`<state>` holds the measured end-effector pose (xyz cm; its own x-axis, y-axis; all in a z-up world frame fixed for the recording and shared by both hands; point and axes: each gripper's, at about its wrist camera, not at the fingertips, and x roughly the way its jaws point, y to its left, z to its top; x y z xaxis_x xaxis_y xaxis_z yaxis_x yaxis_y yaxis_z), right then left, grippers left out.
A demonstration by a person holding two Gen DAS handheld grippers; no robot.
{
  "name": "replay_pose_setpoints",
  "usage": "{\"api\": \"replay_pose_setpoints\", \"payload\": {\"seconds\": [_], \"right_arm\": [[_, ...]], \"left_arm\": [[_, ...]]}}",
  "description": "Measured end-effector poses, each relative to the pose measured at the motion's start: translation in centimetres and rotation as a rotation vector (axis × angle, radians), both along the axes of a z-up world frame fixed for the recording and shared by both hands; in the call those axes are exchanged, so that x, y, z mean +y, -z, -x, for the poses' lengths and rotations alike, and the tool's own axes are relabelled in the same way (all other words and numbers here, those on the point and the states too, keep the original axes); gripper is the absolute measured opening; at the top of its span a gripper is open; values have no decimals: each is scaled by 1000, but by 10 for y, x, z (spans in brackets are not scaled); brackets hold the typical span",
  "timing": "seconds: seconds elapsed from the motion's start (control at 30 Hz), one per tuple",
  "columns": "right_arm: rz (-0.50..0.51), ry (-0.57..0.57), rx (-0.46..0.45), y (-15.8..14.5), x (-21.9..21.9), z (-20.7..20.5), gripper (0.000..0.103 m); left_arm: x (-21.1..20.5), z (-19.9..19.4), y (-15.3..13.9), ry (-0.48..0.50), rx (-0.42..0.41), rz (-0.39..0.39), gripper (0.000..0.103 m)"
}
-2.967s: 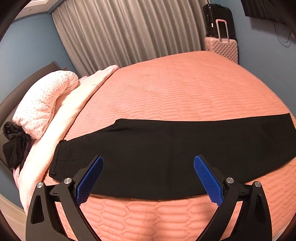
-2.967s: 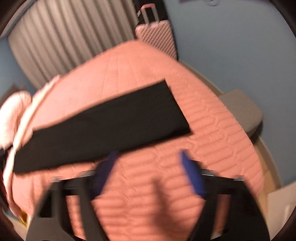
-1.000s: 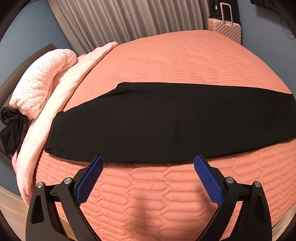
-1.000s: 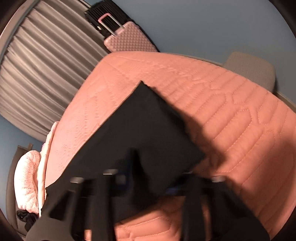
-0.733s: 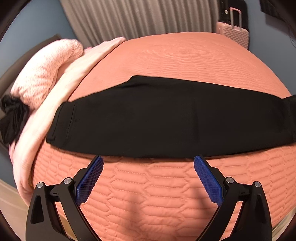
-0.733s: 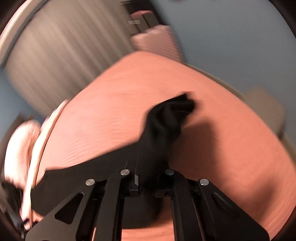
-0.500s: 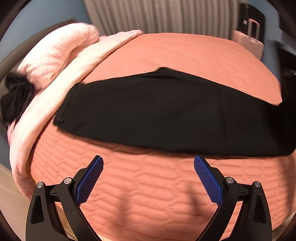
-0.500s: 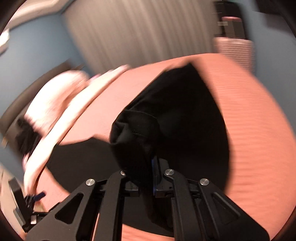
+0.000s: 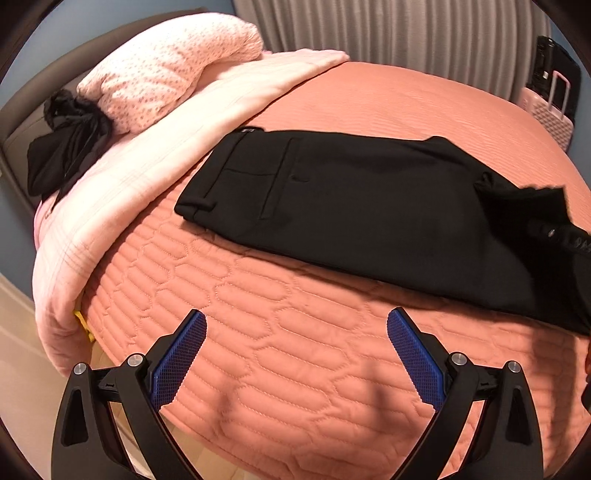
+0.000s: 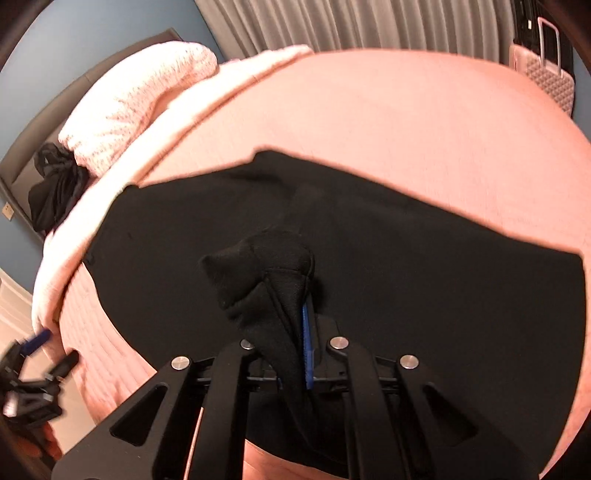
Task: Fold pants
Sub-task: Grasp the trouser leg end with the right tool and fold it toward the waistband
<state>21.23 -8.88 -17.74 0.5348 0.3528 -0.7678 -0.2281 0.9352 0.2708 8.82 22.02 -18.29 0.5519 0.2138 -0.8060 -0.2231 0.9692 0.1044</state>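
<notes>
Black pants (image 9: 351,206) lie across the salmon quilted bed (image 9: 295,369), waistband to the left. My left gripper (image 9: 295,354) is open and empty, above the quilt near the bed's front edge, short of the pants. My right gripper (image 10: 301,328) is shut on the hem end of the pant legs (image 10: 269,280) and holds it lifted over the middle of the pants (image 10: 406,280). It shows at the right edge of the left wrist view (image 9: 554,236).
A pink speckled pillow (image 9: 166,70) and a pale pink blanket (image 9: 147,155) lie at the bed's left. A black garment (image 9: 62,147) sits by the headboard. A pink suitcase (image 9: 546,114) stands by the grey curtains (image 9: 388,33).
My right gripper closed on the leg hems and carried them left over the pants towards the waistband. My left gripper backed off and swung left, staying open.
</notes>
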Motion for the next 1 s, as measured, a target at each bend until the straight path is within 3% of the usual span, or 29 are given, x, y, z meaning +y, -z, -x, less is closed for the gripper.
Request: {"api": "replay_pose_setpoints", "payload": {"seconds": [0.07, 0.1, 0.17, 0.2, 0.23, 0.27, 0.33, 0.4, 0.5, 0.67, 1.0], "right_arm": [[62, -26, 40, 10, 16, -5, 18], [138, -52, 99, 27, 33, -9, 22], [239, -72, 21, 23, 55, 4, 30], [242, -95, 11, 17, 59, 10, 35], [236, -119, -10, 9, 62, 20, 55], [241, -130, -39, 2, 64, 30, 68], [274, -154, -122, -19, 63, 60, 76], [259, -157, -155, -35, 55, 82, 79], [220, -116, -160, -51, 33, 110, 84], [207, -44, -124, -64, 6, 139, 86], [232, 32, -77, -66, -25, 166, 86]], "left_arm": [[7, -4, -1, -13, -13, 47, 98], [10, -7, -1, -19, -17, 84, 98], [18, -15, 0, -31, -14, 149, 98], [23, -19, -1, -37, -20, 174, 98], [28, -22, -1, -42, -28, 190, 98], [36, -25, -1, -58, -42, 209, 98], [62, -36, 4, -122, -71, 290, 98], [95, -50, 14, -183, -105, 432, 97], [133, -66, 29, -272, -146, 583, 97], [163, -88, 52, -319, -181, 721, 96], [174, -123, 59, -331, -251, 705, 92]]}}
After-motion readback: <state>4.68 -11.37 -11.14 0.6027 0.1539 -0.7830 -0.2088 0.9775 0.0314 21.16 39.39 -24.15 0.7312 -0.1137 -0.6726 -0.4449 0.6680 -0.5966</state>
